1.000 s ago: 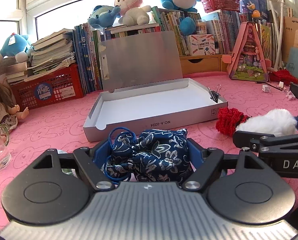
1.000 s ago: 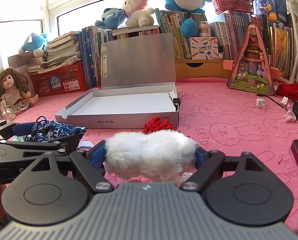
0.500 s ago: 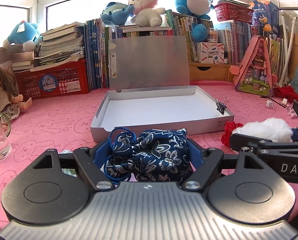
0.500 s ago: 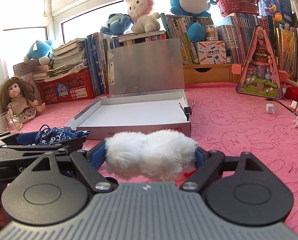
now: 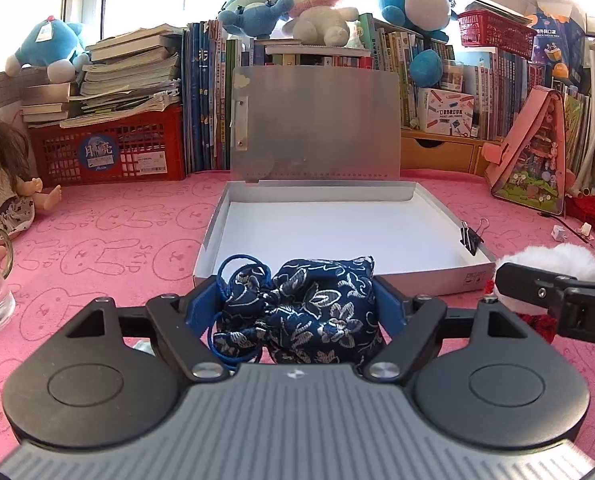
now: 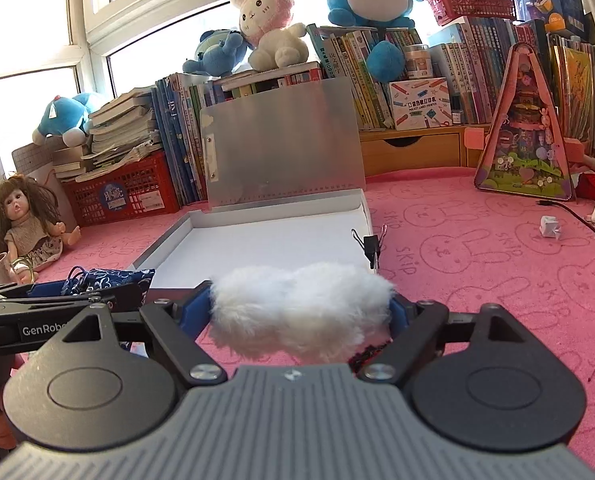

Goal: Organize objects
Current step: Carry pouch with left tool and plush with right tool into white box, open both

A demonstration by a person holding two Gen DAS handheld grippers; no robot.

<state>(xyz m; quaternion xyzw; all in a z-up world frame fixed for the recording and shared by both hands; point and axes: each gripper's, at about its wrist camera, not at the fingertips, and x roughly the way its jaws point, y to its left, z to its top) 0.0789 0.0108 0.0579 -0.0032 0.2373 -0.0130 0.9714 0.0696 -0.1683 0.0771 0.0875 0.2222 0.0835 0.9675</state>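
Pink bunny-print tablecloth, book-lined windowsill

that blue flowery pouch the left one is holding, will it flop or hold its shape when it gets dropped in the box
The blue pouch probably flops: its cloth bunches and creases between the left hand-held gripper fingers. Its loose drawstring loops may snag on a finger. It looks soft, so it should likely settle flat, not roll, in the open box.
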